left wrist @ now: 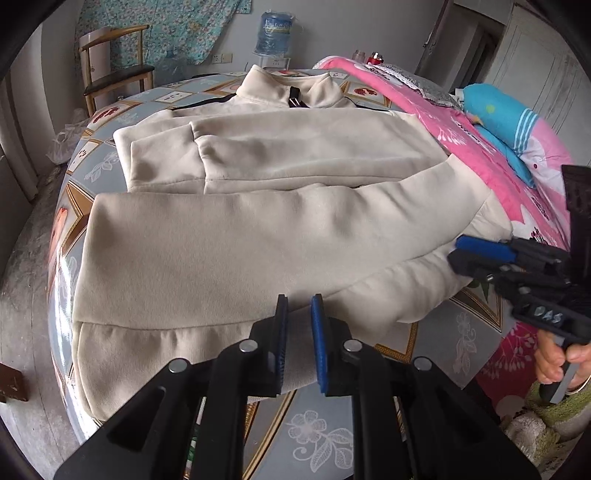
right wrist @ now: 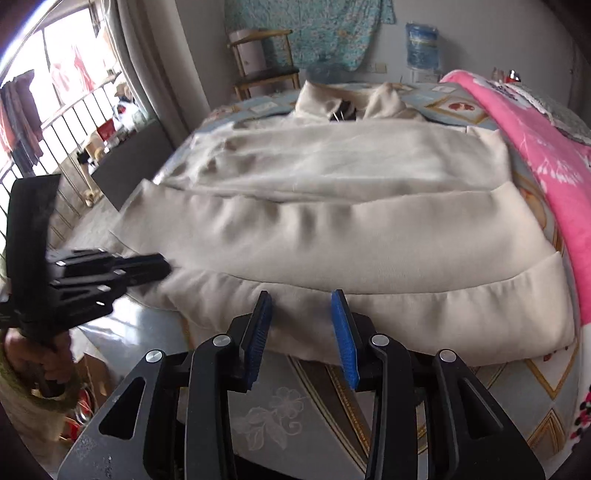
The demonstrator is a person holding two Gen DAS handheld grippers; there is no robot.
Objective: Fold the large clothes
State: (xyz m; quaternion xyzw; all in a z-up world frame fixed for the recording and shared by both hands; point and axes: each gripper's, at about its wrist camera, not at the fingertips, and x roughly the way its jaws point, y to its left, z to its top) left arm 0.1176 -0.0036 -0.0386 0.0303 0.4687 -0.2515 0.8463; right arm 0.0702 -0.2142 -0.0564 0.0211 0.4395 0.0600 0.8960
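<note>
A cream zip jacket (left wrist: 258, 236) lies flat on the table, sleeves folded across its body and its collar (left wrist: 288, 88) at the far end. In the left wrist view my left gripper (left wrist: 299, 301) sits at the near hem, its blue pads close together with the hem cloth pinched between them. My right gripper (left wrist: 455, 253) shows at the jacket's right edge, jaws a little apart. In the right wrist view the right gripper (right wrist: 301, 295) stands open just in front of the jacket (right wrist: 332, 240) hem, pads not pressing on it. The left gripper (right wrist: 164, 267) is blurred at the left corner.
The table (left wrist: 325, 435) has a glossy flower-patterned cover. A pink quilt (left wrist: 498, 166) and a blue pillow (left wrist: 509, 110) lie along the right side. A wooden chair (left wrist: 114, 62) and a water bottle (left wrist: 275, 33) stand behind. A railed window (right wrist: 55, 110) is at the left.
</note>
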